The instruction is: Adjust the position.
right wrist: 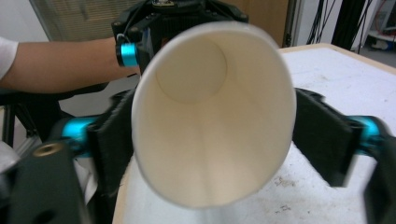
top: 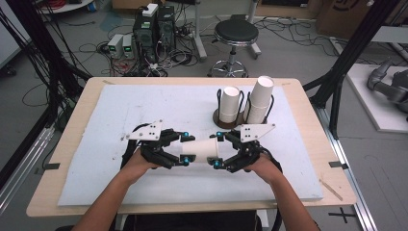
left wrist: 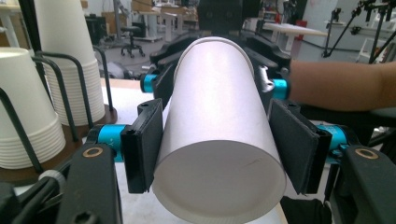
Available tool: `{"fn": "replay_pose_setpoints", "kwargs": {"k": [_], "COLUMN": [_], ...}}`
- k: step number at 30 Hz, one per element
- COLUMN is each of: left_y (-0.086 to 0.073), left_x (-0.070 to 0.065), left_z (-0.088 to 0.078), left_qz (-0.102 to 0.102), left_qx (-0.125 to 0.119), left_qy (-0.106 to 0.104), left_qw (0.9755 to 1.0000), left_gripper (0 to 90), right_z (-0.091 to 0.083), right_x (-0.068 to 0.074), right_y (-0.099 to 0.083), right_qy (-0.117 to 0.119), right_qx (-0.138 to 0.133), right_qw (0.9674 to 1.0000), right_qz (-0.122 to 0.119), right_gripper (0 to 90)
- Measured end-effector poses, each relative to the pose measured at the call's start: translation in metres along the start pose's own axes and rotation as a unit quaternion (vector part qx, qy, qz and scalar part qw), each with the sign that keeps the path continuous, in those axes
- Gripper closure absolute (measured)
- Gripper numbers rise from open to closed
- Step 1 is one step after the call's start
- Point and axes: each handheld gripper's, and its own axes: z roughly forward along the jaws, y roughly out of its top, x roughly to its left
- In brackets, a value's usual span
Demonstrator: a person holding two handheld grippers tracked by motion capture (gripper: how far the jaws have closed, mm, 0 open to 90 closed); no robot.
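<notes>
Paper cup (top: 202,149) on its side above desk (top: 96,187) centre, between both claws. Left claw (top: 187,147) clamps base end; right claw (top: 217,150) spread around rim, left pad touching. Hand-over step; next: right closes, left lets go.

- In the left gripper view, the paper cup (left wrist: 217,135) between the pads hides most of the right gripper (left wrist: 219,32) beyond it; we cannot tell there how those far jaws stand.
- In the right gripper view, the cup's rim (right wrist: 212,116) is blurred, and whether the right-hand pad (right wrist: 322,135) presses on it we cannot tell.
- The same cup covers most of the left gripper (right wrist: 180,18) behind its base.
- Beside the left pad (left wrist: 142,144), the cup stacks (left wrist: 28,102) in the wire holder (left wrist: 60,88) are cut off by the picture's edge.
- In the high view, the pads' contact with the cup is too small for us to tell.
</notes>
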Motion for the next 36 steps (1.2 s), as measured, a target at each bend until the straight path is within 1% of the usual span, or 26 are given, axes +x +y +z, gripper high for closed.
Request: {"fn": "replay_pose_setpoints", "kwargs": {"k": [2,3,4,5,6,7,8,9,10,12,15,16,17,18,19,22,24,25,26,27,29,30,31,32,33,36], "left_y": [-0.0026,-0.0036,-0.0042,-0.0041,-0.0036,-0.0031,-0.0028,-0.0026,-0.0027,-0.0035,-0.0055,-0.0062,-0.0066,-0.0069,-0.0068,-0.0065,-0.0058,-0.0052,-0.0046,-0.0043,-0.0040,-0.0039,-0.0041,-0.0042,-0.0049,-0.0068], "left_x": [0.0004,0.0002,0.0001,0.0001,0.0003,0.0000,-0.0013,-0.0018,-0.0026,-0.0031,-0.0017,-0.0012,-0.0004,-0.0005,-0.0006,-0.0009,-0.0004,-0.0007,-0.0002,-0.0001,-0.0001,-0.0001,-0.0003,0.0001,-0.0001,-0.0006], "left_z": [0.0012,0.0015,0.0017,0.0017,0.0013,0.0006,0.0005,0.0004,0.0010,0.0024,0.0031,0.0031,0.0027,0.0029,0.0035,0.0038,0.0033,0.0032,0.0025,0.0017,0.0004,0.0003,0.0007,0.0010,0.0017,0.0041], "left_qz": [-0.011,-0.015,-0.020,-0.028,-0.034,-0.030,-0.028,-0.023,-0.022,-0.019,-0.020,-0.025,-0.024,-0.022,-0.020,-0.018,-0.019,-0.021,-0.020,-0.021,-0.026,-0.024,-0.024,-0.022,-0.021,-0.021], "left_qx": [0.010,0.014,0.015,0.017,0.020,0.024,0.027,0.032,0.035,0.041,0.045,0.044,0.043,0.040,0.040,0.038,0.029,0.022,0.019,0.013,0.000,-0.001,0.000,0.003,0.006,0.016], "left_qy": [0.004,0.009,0.019,0.033,0.042,0.048,0.051,0.048,0.046,0.042,0.035,0.034,0.029,0.024,0.021,0.016,0.016,0.020,0.023,0.024,0.023,0.024,0.024,0.021,0.021,0.019], "left_qw": [0.9999,0.9997,0.9995,0.9989,0.9983,0.9981,0.9980,0.9981,0.9981,0.9981,0.9982,0.9981,0.9984,0.9987,0.9987,0.9990,0.9993,0.9993,0.9994,0.9994,0.9994,0.9994,0.9994,0.9995,0.9995,0.9995], "left_gripper": [36.4,35.7,35.0,30.1,22.8,20.6,20.6,20.6,20.6,21.7,27.8,28.0,29.2,32.8,34.2,35.3,35.1,34.6,34.6,34.6,34.6,34.6,34.6,34.6,34.6,35.0], "right_z": [-0.0008,-0.0009,-0.0005,-0.0003,0.0000,0.0002,0.0010,0.0014,0.0022,0.0034,0.0046,0.0043,0.0039,0.0031,0.0023,0.0010,0.0003,0.0003,0.0005,0.0006,0.0006,0.0010,0.0013,0.0018,0.0020,0.0005], "right_x": [-0.0008,-0.0012,-0.0019,-0.0025,-0.0029,-0.0033,-0.0040,-0.0042,-0.0043,-0.0044,-0.0041,-0.0036,-0.0035,-0.0033,-0.0036,-0.0031,-0.0022,-0.0020,-0.0011,-0.0011,-0.0009,-0.0012,-0.0015,-0.0016,-0.0015,-0.0014], "right_y": [0.0002,0.0003,0.0003,0.0002,0.0003,0.0005,0.0007,0.0009,0.0011,0.0016,0.0025,0.0028,0.0030,0.0032,0.0031,0.0036,0.0039,0.0042,0.0044,0.0044,0.0037,0.0032,0.0028,0.0025,0.0024,0.0032], "right_qy": [0.002,0.001,-0.001,-0.003,-0.002,-0.003,-0.006,-0.004,-0.005,0.001,0.006,0.005,0.002,0.001,0.000,0.001,-0.002,-0.008,-0.014,-0.019,-0.024,-0.028,-0.025,-0.025,-0.024,-0.017], "right_qx": [0.002,0.004,0.008,0.012,0.015,0.020,0.022,0.026,0.026,0.032,0.029,0.029,0.028,0.029,0.029,0.025,0.018,0.010,0.002,-0.003,-0.012,-0.016,-0.016,-0.016,-0.016,-0.017], "right_qw": [1.0000,1.0000,1.0000,0.9999,0.9999,0.9998,0.9997,0.9996,0.9997,0.9995,0.9996,0.9996,0.9996,0.9996,0.9996,0.9997,0.9998,0.9998,0.9997,0.9995,0.9991,0.9988,0.9988,0.9989,0.9990,0.9994], "right_qz": [-0.001,0.000,-0.001,-0.002,0.000,0.000,-0.003,-0.003,-0.001,0.002,0.001,0.002,0.001,0.004,0.005,0.005,0.011,0.014,0.020,0.023,0.034,0.037,0.040,0.036,0.035,0.025], "right_gripper": [30.9,31.0,31.0,31.1,31.9,32.1,32.2,32.3,32.4,32.4,32.8,32.9,32.8,32.8,33.0,32.9,29.1,25.5,20.0,17.5,17.5,17.5,17.6,18.7,23.6,27.5]}}
